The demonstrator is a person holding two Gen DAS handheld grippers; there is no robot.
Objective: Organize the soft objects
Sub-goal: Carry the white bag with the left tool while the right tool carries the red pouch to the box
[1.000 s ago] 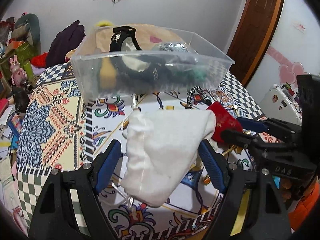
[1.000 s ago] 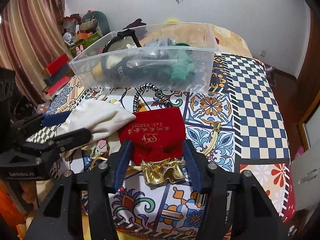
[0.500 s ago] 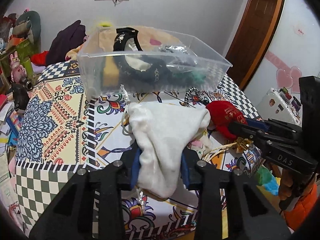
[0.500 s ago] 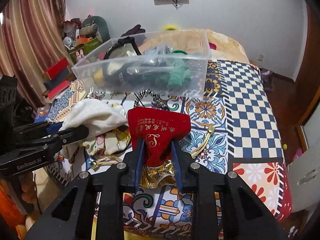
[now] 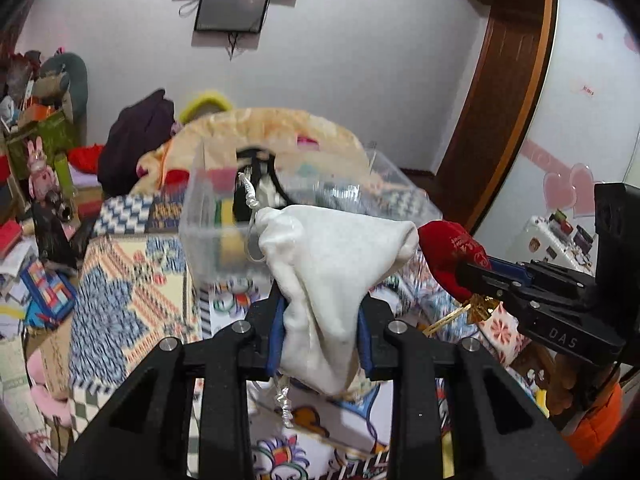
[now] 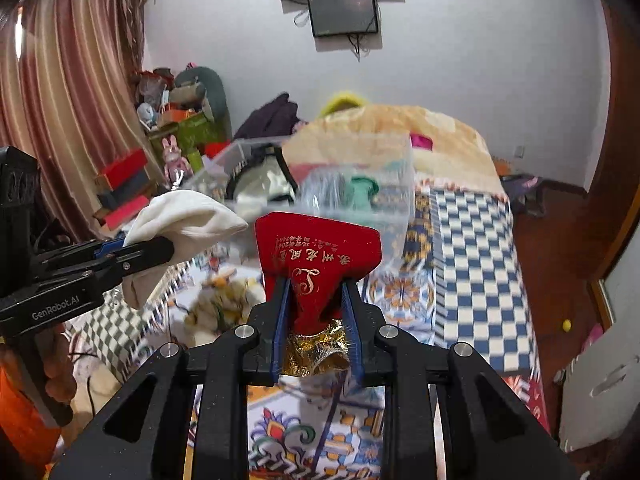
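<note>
1. Both pouches have come up off the patterned bedspread (image 6: 472, 240) since half a second ago, and now they're carried in the air in front of the clear plastic storage bin (image 5: 208, 216). A second back the fingers were still wide open around them.

2. Left gripper (image 5: 320, 328): its blue-padded fingers (image 5: 275, 336) are squeezed in tight on the lower part of the white cloth drawstring pouch (image 5: 332, 264). The pouch fans out wide above the pinch, with one corner poking out to the right, and narrows to a limp tail below. It's soft, plain off-white fabric, and a thin knotted white cord (image 5: 250, 216) loops off its upper left side.

3. Right gripper (image 6: 316, 320): same deal, its fingers are clamped on the neck of the red velvet pouch with gold lettering (image 6: 320, 256). The body flares above the grip into a flat-topped shape, with gold characters and a curly gold emblem on the face. A crinkly gold foil collar (image 6: 316, 350) bunches out just under the pinch.

4. From the left wrist view the red pouch sits just to the right of the white one, corners near each other; can't tell if they touch.

5. The bin sits on the bed behind both pouches, already holding stuff: a black-strapped item (image 6: 264, 168) and something teal green (image 6: 360, 192). It's blurry, so details inside are hard to make out.

6. A small yellowish plush-looking bundle (image 6: 224, 304) lies on the bedspread below and between the grippers.
</note>
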